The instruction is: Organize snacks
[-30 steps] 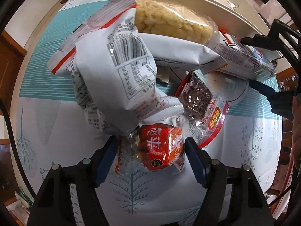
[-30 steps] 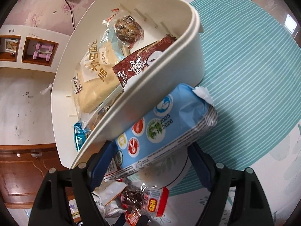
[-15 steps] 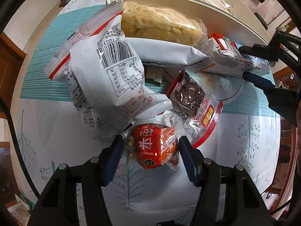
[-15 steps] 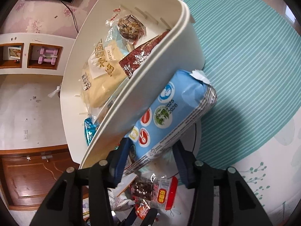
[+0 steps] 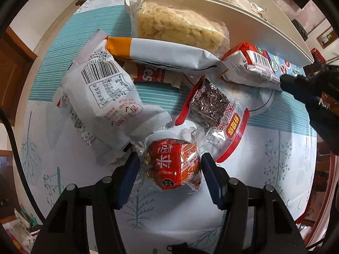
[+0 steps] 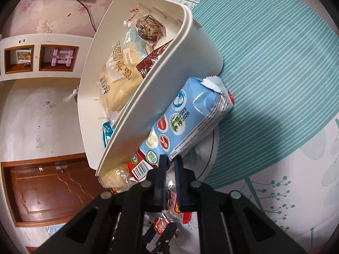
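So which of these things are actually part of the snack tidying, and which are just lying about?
Part of the job:
- small red packet between the left gripper fingers
- blue packet pinched at its edge by the right gripper
- white tub with snacks already inside
- white barcode bag
- clear puffed-snack bag
- dark red-trimmed packet

Just lying about:
- tablecloth
- pink dumbbells on a shelf
- wooden cabinet

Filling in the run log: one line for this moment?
left gripper: around red snack packet | right gripper: pinching blue packet | bin: partly filled

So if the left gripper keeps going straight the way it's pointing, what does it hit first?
Probably the small red snack pack already sitting between the left gripper fingers; behind it lies the tablecloth.
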